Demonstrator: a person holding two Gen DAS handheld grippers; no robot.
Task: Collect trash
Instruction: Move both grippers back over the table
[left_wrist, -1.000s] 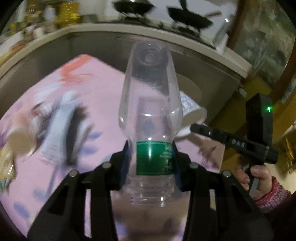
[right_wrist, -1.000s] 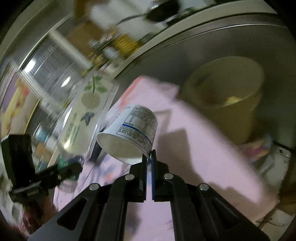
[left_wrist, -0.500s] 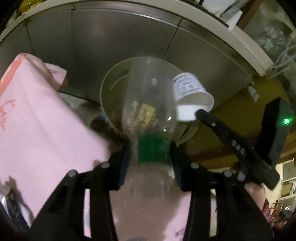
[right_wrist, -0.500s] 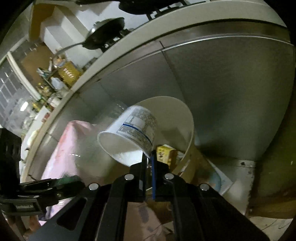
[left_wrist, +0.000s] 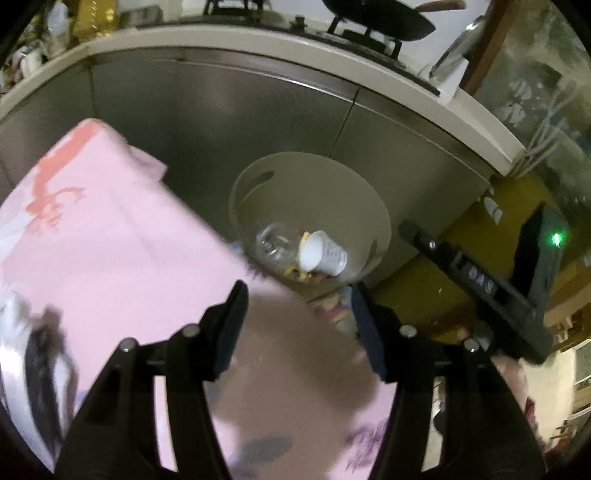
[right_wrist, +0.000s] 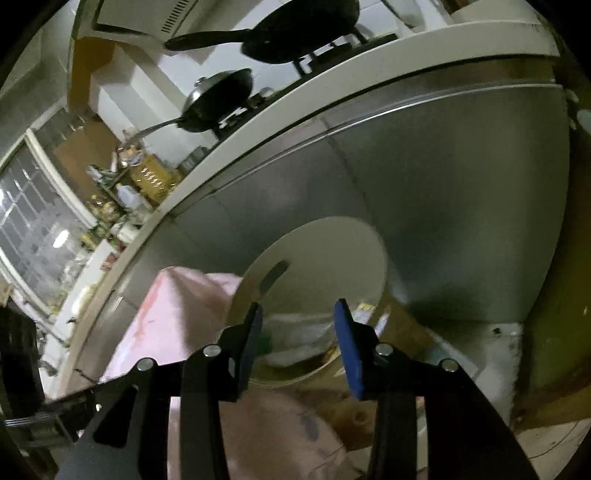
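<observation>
Two kitchen views w/ a cream bin (left_wrist: 373, 206) on the floor against a steel cabinet (left_wrist: 221, 110). Drop step looks done: a clear bottle (left_wrist: 271, 245) and a white cup (left_wrist: 323, 256) lie in the bin's bottom on yellow scraps. Left gripper (left_wrist: 297, 325) and right gripper (right_wrist: 298, 339) sit above the bin, jaws opening, nothing between them. More trash seems left on the pink cloth (left_wrist: 110, 240) beside the bin.

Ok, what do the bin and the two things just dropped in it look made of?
Bin: looks like matte beige plastic, with a moulded handle slot. Bottle: clear glossy plastic, see-through. Cup: white with print, probably paper or thin plastic; can't tell which.
</observation>
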